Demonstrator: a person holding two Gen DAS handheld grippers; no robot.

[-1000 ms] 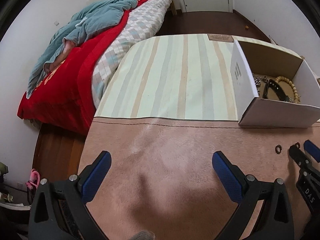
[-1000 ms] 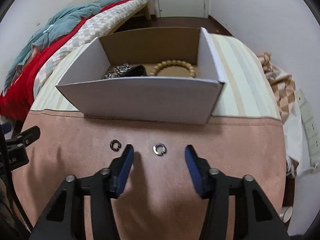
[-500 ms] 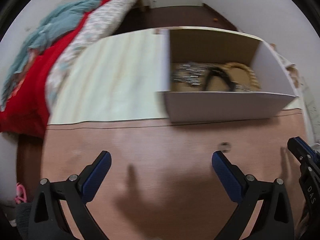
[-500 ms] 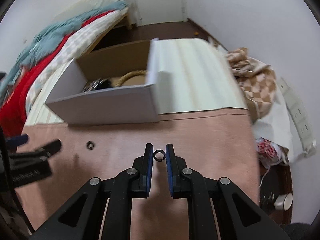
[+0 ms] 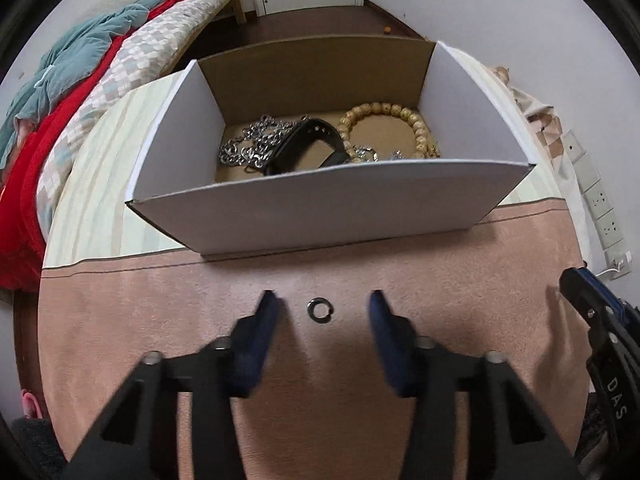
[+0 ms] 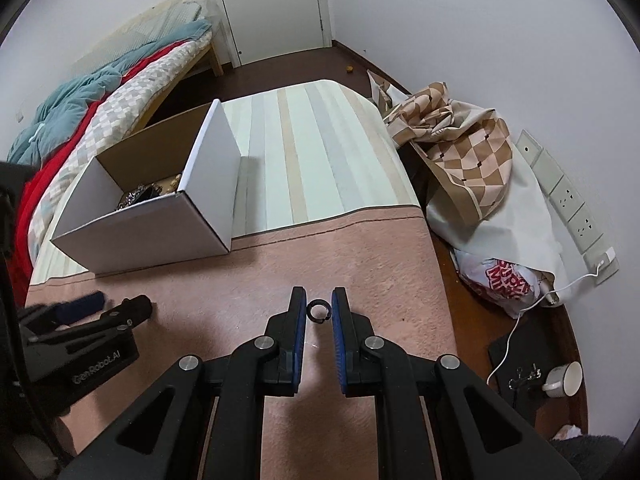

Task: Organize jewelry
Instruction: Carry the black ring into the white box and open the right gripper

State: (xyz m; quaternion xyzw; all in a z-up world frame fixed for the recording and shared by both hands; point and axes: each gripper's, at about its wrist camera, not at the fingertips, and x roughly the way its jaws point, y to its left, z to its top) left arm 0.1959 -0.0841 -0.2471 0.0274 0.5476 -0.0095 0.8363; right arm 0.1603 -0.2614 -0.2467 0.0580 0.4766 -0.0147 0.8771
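A small dark ring (image 5: 319, 309) lies on the pink cloth between the tips of my open left gripper (image 5: 319, 305). My right gripper (image 6: 319, 307) is shut on a second dark ring (image 6: 319, 311) and holds it above the pink cloth. A white cardboard box (image 5: 328, 204) stands just beyond the left gripper; it holds a silver chain (image 5: 250, 148), a black strap (image 5: 308, 148) and a wooden bead bracelet (image 5: 384, 114). The box also shows at the left of the right wrist view (image 6: 144, 224). The left gripper shows there too (image 6: 86, 304).
The table carries a pink cloth (image 6: 340, 256) in front and a striped cloth (image 6: 312, 152) behind. A bed with red and teal bedding (image 5: 60, 92) is at the left. Checked fabric and bags (image 6: 472, 152), a power strip (image 6: 568, 204) and a cup (image 6: 564, 378) lie at the right.
My left gripper swung right to the box, narrowed and set its tips around the left ring. My right gripper closed on the other ring, lifted it and moved right, away from the box.
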